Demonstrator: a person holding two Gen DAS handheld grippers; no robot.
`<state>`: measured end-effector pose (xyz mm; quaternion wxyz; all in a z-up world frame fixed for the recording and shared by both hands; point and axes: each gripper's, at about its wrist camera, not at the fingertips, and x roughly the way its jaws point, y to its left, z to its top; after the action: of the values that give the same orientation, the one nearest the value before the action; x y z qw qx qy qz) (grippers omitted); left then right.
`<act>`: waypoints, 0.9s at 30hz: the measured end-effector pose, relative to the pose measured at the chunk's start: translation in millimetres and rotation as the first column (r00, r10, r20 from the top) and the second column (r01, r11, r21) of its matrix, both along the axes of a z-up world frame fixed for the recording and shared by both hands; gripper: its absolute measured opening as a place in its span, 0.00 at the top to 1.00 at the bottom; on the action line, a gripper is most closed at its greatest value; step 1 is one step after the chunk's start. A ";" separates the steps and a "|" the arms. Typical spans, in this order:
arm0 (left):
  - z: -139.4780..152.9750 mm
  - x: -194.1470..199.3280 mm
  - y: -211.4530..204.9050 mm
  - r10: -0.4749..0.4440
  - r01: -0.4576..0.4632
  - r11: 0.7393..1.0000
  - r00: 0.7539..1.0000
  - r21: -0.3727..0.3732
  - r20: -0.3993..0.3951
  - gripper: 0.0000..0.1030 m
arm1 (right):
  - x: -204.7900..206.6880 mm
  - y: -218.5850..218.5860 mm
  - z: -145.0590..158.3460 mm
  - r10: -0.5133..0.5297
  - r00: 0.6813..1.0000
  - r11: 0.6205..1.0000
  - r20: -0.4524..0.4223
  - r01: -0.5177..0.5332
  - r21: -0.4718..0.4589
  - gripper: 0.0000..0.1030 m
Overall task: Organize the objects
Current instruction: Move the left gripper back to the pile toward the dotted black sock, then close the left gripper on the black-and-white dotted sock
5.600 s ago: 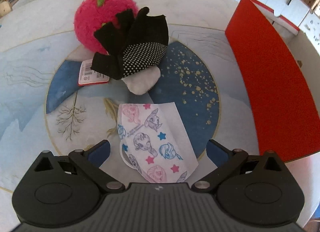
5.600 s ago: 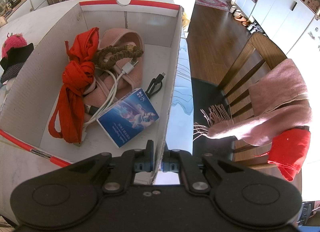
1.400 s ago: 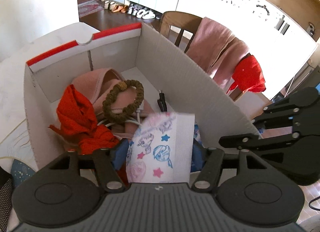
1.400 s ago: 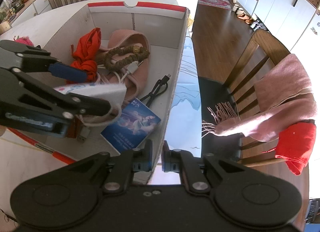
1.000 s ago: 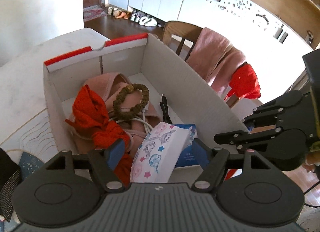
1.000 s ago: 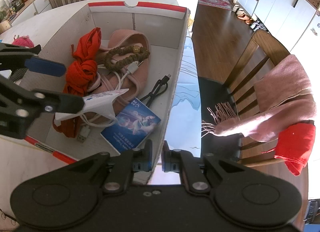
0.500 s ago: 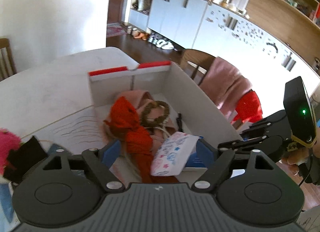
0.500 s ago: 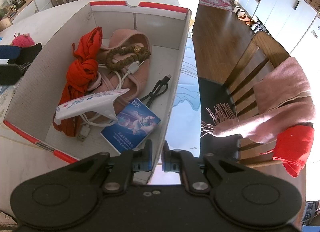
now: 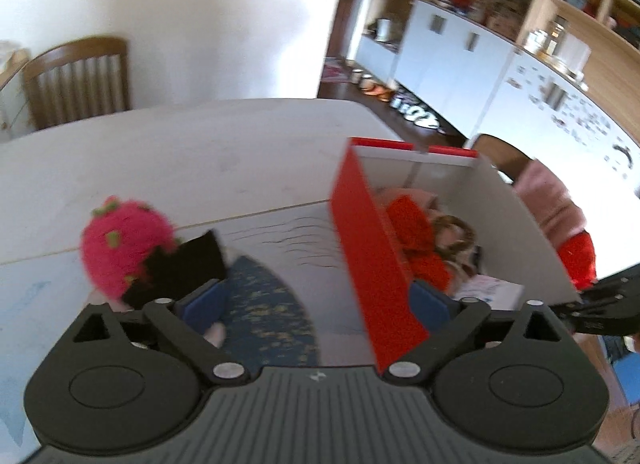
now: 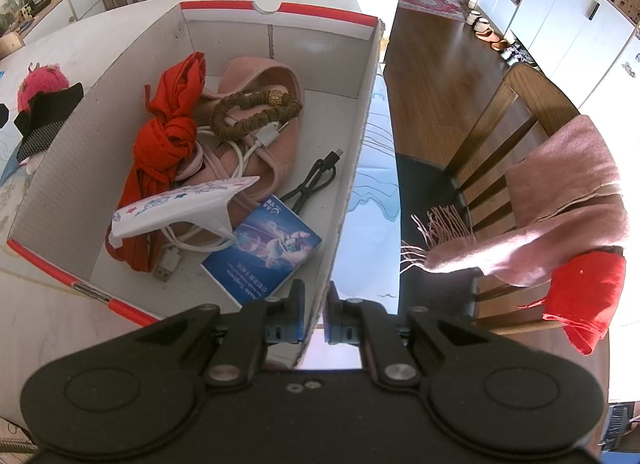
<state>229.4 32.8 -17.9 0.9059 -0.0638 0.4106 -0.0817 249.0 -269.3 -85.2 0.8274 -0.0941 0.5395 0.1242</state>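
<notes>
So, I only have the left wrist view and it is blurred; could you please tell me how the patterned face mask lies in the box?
Observer: The face mask is inside the box, propped on the red cloth and the white cable, not flat on the floor.
Operator: Thank you. Is the right gripper holding anything?
Observer: Yes, the right gripper is shut on the box's right wall, with one finger inside and one outside.
Operator: And what lies on the box floor near it?
Observer: A blue booklet and a black cable lie on the floor next to the mask.
</notes>
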 end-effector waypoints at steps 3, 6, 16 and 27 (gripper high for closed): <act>-9.9 3.4 16.3 0.048 -0.047 0.999 0.999 0.017 -0.012 0.01 | 0.0 0.5 0.1 0.001 1.000 1.000 -0.001 -0.001 -0.003 0.92; -21.9 9.9 29.2 0.088 -0.087 0.995 0.995 0.041 -0.038 0.01 | -1.3 0.5 0.0 0.003 1.000 1.000 -0.003 -0.003 -0.007 0.92; -63.2 29.5 61.0 0.175 -0.158 0.977 0.978 0.143 -0.114 0.00 | 0.1 2.1 -1.3 0.001 1.000 1.000 -0.014 -0.002 -0.020 0.92; -86.5 42.4 71.8 0.245 -0.217 0.957 0.961 0.192 -0.132 0.01 | 1.4 2.7 -2.5 -0.001 1.000 1.000 -0.019 0.001 -0.024 0.92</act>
<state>271.9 104.6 -104.4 0.8768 -0.0376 0.4748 0.0666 250.4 -266.6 -87.6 0.8211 -0.1024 0.5490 0.1184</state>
